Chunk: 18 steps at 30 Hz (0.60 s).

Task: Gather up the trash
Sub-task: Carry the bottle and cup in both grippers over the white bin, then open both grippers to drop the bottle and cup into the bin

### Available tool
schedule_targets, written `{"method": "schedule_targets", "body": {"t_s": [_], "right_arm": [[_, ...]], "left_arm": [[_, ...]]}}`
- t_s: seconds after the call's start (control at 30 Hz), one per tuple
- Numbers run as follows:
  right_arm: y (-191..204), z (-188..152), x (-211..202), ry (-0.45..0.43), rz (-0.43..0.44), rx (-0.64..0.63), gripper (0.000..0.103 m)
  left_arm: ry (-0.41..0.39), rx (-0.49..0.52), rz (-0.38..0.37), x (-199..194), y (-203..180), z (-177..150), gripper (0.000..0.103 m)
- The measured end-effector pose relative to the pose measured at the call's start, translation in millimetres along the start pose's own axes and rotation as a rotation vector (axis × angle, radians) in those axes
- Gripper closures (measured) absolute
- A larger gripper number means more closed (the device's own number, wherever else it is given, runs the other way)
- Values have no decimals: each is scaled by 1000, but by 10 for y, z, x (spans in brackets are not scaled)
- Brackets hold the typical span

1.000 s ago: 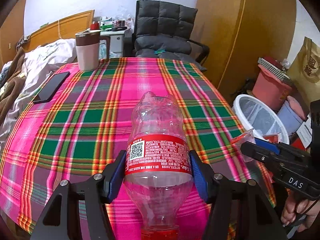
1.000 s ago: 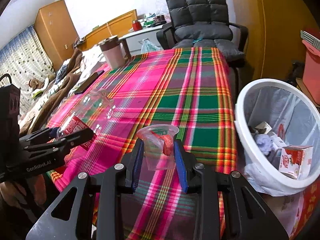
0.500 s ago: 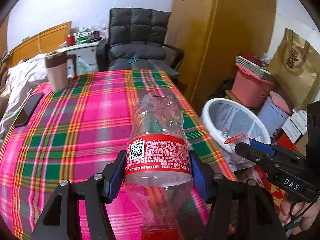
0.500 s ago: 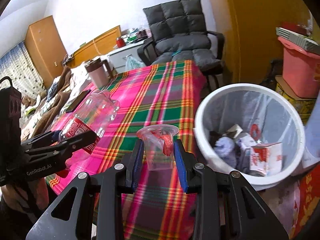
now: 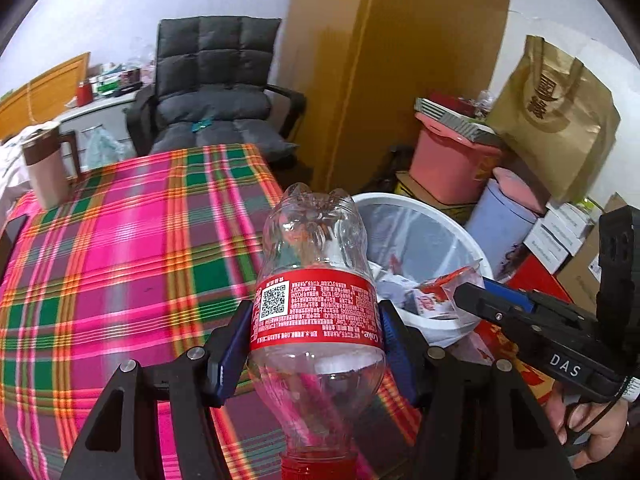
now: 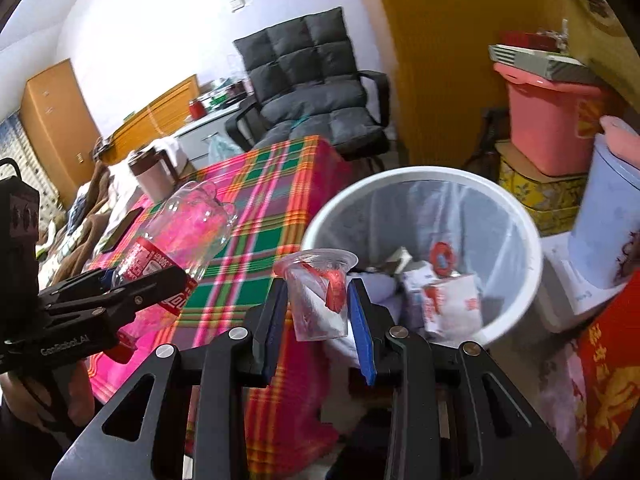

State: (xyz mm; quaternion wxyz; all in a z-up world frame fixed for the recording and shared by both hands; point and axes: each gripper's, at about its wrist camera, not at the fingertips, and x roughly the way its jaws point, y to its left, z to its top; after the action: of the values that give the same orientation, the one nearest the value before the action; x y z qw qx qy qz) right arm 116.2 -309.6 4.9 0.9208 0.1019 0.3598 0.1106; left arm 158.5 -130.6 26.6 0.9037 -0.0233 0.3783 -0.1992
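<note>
The empty clear plastic bottle with a red label [image 5: 316, 312] was clamped in the widely spread left gripper [image 5: 314, 354] and the clear plastic cup [image 6: 318, 294] in the narrowly set right gripper [image 6: 318, 312], both near the white lined bin [image 6: 520, 216], evidently for dropping.

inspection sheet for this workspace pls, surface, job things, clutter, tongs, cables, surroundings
surface: table under a pink and green plaid cloth.
job's things: clear bottle with red label; clear plastic cup with a red scrap inside; white bin, bag-lined, already holding cartons and wrappers.
clutter: lidded mug at the table's far corner; dark phone near the table's edge.
grippers: left tongs shut on the bottle; right tongs shut on the cup, at the bin's rim.
cables: thin black cord by the right hand.
surroundings: grey padded chair, pink tub, brown paper bag.
</note>
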Motion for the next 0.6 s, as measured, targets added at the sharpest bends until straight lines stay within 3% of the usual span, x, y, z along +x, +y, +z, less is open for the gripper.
{"method": "schedule_targets", "body": {"t_s": [0.6], "right_arm": [[-595, 50, 64, 18, -94, 91, 69]], "left_arm": [[81, 67, -113, 768, -489, 355, 42]]}}
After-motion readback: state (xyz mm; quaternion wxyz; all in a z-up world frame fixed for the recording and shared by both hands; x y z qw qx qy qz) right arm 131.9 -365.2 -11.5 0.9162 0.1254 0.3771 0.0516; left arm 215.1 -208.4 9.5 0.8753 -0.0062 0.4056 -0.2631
